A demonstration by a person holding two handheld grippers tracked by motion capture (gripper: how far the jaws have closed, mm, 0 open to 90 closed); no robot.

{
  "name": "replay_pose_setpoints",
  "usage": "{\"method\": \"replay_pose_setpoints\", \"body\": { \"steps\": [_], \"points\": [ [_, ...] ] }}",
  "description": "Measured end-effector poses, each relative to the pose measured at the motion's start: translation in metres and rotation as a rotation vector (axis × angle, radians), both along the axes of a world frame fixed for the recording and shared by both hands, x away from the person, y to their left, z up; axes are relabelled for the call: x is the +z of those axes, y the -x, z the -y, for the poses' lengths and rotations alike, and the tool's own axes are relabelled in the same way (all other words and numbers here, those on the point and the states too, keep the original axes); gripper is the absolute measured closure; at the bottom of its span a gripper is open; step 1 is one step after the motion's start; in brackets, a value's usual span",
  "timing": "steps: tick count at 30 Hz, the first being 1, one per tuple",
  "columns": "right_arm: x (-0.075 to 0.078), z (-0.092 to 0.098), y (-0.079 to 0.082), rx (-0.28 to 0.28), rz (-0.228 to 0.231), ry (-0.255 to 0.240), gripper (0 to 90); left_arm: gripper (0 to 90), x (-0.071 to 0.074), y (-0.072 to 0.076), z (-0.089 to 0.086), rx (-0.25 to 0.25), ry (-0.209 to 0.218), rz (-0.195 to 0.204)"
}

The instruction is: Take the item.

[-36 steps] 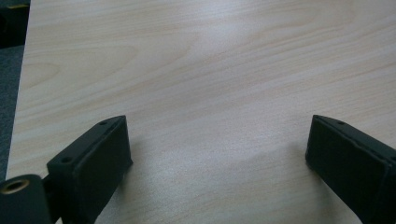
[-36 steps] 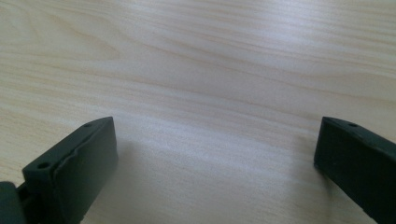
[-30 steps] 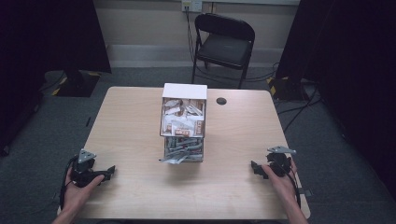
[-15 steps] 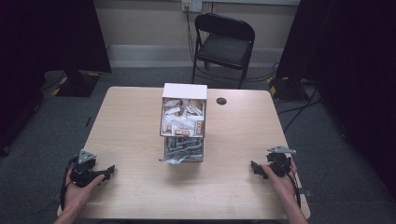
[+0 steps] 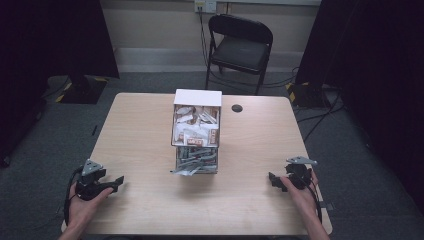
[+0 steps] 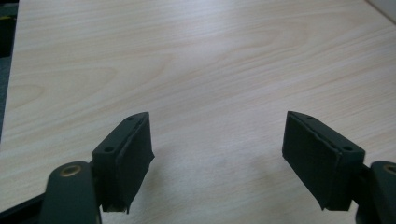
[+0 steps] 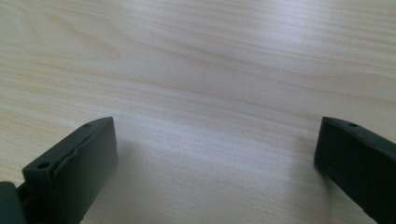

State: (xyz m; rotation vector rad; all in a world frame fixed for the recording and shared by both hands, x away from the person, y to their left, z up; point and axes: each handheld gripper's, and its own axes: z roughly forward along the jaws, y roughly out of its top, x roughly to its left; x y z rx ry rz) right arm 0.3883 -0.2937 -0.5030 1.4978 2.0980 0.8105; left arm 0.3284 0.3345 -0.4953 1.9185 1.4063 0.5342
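Note:
A white box (image 5: 196,125) full of small packets stands at the middle of the wooden table (image 5: 140,130), with a clear holder of grey packets (image 5: 196,161) in front of it. My left gripper (image 5: 119,180) rests near the table's front left, held in a hand. Its jaws have just been closing a little, and in the left gripper view the left gripper (image 6: 217,161) still stands open over bare wood with nothing between the pads. My right gripper (image 5: 271,178) sits at the front right. Seen up close, the right gripper (image 7: 215,168) is wide open above bare tabletop.
A small dark round disc (image 5: 237,108) lies on the table behind and to the right of the box. A black folding chair (image 5: 239,45) stands beyond the far edge. Dark curtains flank the room, and cables trail on the floor at right.
None of note in the high view: both hands and the boxes stay where they were.

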Motion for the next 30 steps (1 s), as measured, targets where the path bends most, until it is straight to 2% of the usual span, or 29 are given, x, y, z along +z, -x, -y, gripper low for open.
{"method": "replay_pose_setpoints", "body": {
  "steps": [4, 9, 13, 16, 18, 21, 23, 27, 29, 30],
  "points": [
    [0.0, 0.0, 0.0, 0.0, 0.0, 0.0, 0.0, 24.9, 0.003, 0.001, 0.003, -0.023, 0.013, -0.003],
    [0.0, 0.0, 0.0, 0.0, 0.0, 0.0, 0.0, 27.2, 0.008, 0.002, 0.007, -0.041, 0.017, 0.015],
    [0.0, 0.0, 0.0, 0.0, 0.0, 0.0, 0.0, 28.5, 0.014, 0.003, 0.014, -0.069, 0.032, 0.035],
    [0.0, 0.0, 0.0, 0.0, 0.0, 0.0, 0.0, 29.4, 0.016, 0.004, 0.016, -0.072, 0.046, 0.045],
    [0.0, 0.0, 0.0, 0.0, 0.0, 0.0, 0.0, 29.5, 0.018, 0.004, 0.02, -0.099, 0.057, 0.046],
    [0.0, 0.0, 0.0, 0.0, 0.0, 0.0, 0.0, 30.3, 0.021, 0.004, 0.024, -0.111, 0.061, 0.054],
    [0.0, 0.0, 0.0, 0.0, 0.0, 0.0, 0.0, 31.6, 0.024, 0.004, 0.026, -0.124, 0.082, 0.069],
    [0.0, 0.0, 0.0, 0.001, 0.0, 0.0, 0.0, 33.9, 0.025, 0.001, 0.03, -0.154, 0.094, 0.053],
    [0.0, 0.0, 0.0, 0.0, 0.0, 0.0, 0.0, 35.3, 0.027, 0.001, 0.031, -0.165, 0.093, 0.06],
    [0.0, 0.0, 0.0, 0.0, 0.0, 0.0, 0.0, 35.4, 0.031, 0.002, 0.034, -0.189, 0.103, 0.079]
  ]
}}
